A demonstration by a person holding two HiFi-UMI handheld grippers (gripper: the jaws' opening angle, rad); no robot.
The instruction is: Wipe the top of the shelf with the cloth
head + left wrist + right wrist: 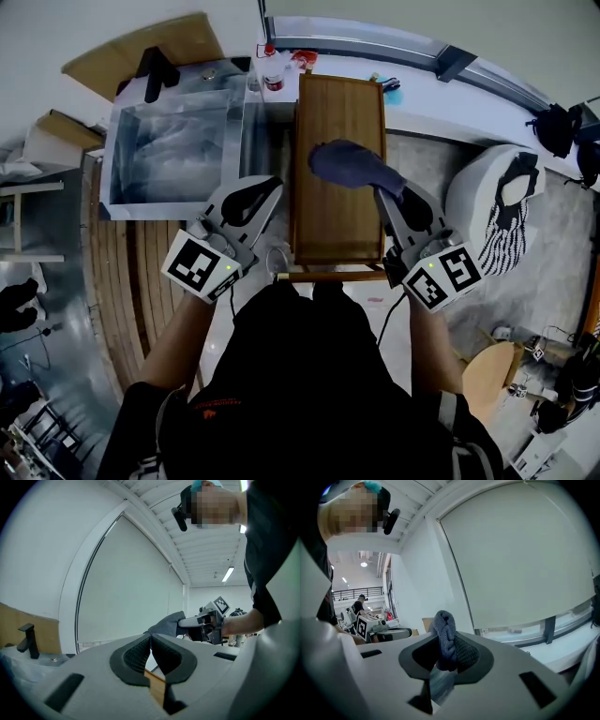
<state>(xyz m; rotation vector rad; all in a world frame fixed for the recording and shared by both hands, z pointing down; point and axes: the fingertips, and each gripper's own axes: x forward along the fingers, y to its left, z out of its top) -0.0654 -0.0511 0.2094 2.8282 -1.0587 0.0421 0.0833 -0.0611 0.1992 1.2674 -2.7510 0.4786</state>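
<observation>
Now the right tongs (382, 195) are gripping the cloth (349, 163) over the shelf (333, 234), likely needing a sweep toward twelve o'clock; the left tongs (265, 190) are idling clenched, empty.

Left tongs (150, 641) closed, empty, cloth (166, 624) beyond

Cloth (352, 167) hides patch of shelf top (333, 220); bottle (272, 71) print unreadable.

We see a steel sink (173, 155) with a black tap (155, 70) set beside a white counter (441, 108) along the wall, and wooden floorboards (117, 300) at the left. A pale roller blind (520, 559) covers the big window, and strip lights (228, 573) glow on the ribbed white ceiling (206, 550).
</observation>
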